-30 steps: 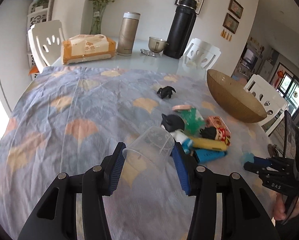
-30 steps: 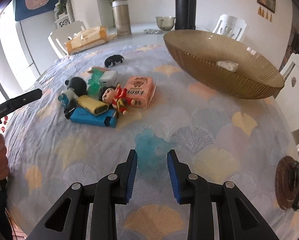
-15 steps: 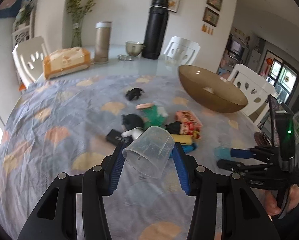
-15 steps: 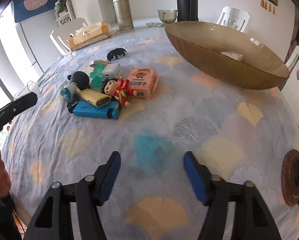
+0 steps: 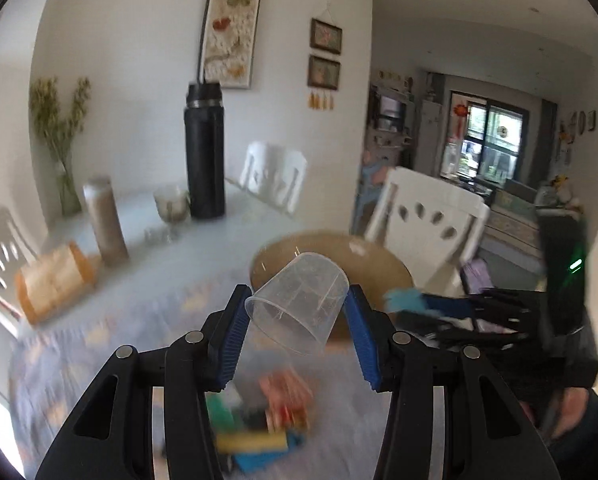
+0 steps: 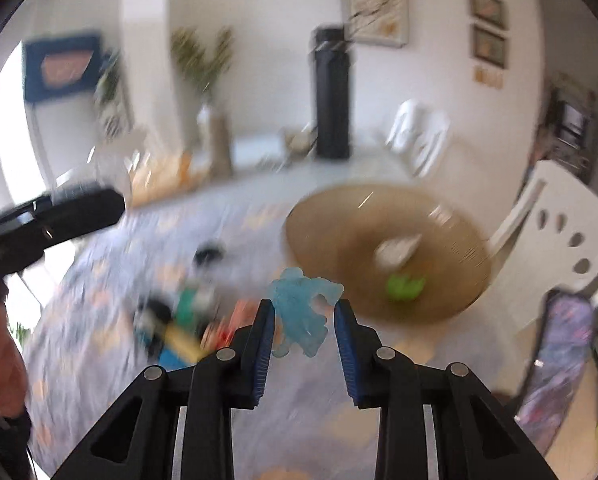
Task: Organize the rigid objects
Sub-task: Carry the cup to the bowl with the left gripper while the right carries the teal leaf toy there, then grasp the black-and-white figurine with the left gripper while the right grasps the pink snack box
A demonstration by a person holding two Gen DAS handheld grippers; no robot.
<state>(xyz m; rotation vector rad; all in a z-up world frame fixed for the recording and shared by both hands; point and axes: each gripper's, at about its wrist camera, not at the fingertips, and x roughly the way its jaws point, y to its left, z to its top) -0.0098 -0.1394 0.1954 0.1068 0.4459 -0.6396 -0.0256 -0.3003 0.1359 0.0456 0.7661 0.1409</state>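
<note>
Cup (image 5: pixel 299 303) of clear plastic sits tilted between the left tool's (image 5: pixel 297 332) pads, gripped across its wall, above the bench; light, thin, probably slick, so squeeze gently near the rim; right tool (image 6: pixel 303 330) clamps a translucent blue figure (image 6: pixel 303 312), small and stiff, just before the brown bowl (image 6: pixel 451 280).

I saw clear scuffed plastic on the cup (image 5: pixel 299 316), translucent blue rubbery plastic on the figure (image 6: pixel 305 312), ribbed blue pads (image 5: pixel 361 340), a matt ribbed bowl (image 6: pixel 451 256), and a crinkled cloth tablecloth (image 6: pixel 91 344).
</note>
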